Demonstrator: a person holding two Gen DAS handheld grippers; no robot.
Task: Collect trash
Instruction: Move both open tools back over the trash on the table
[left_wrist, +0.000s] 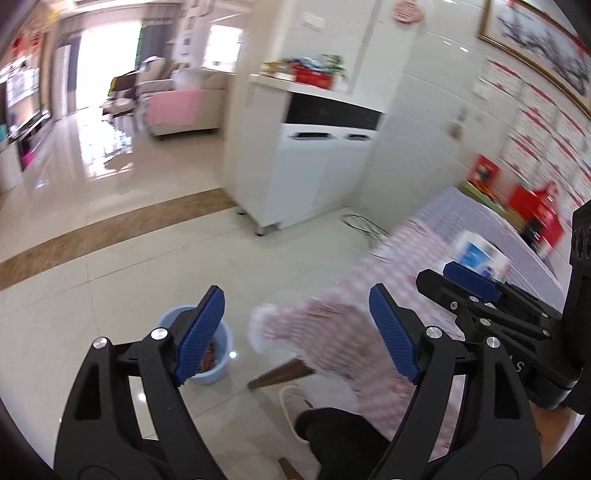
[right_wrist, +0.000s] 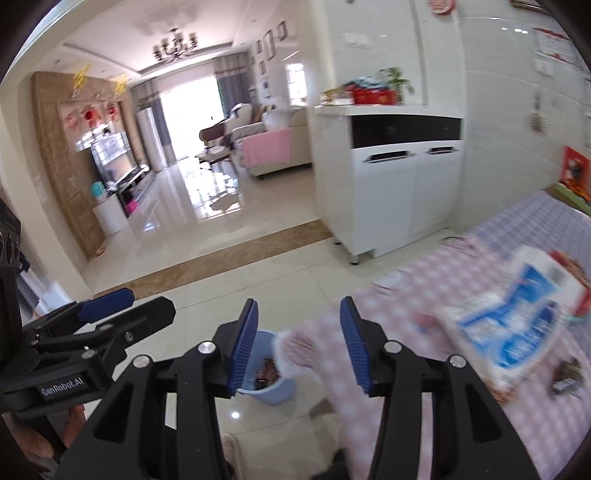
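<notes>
Left to right.

Blue bin (left_wrist: 207, 347) on the floor (left_wrist: 110, 295), just off the table corner, dark wrappers already inside; probably parked there so scraps travel a short way from table edge to rim. In the right wrist view the same bin (right_wrist: 271, 373) sits low between the fingers.

Left claw (left_wrist: 297, 325) spread wide, nothing between the pads, held above bin and corner; likely idle or waiting for the next pick.

Right claw (right_wrist: 298, 345) also spread, empty, hovering over the near left table corner.

Table (left_wrist: 443, 236) under a pink checked cloth (right_wrist: 406, 295), frilled hem drooping over the corner close to the bin, a possible snag.

Further right, blue-and-white packet (right_wrist: 517, 325) lying flat on the cloth, blurred; small dark scraps (right_wrist: 565, 373) just beside it. Probably the remaining trash.

Open floor left and far toward the white cabinet (right_wrist: 399, 192); table edge closes the right side.
</notes>
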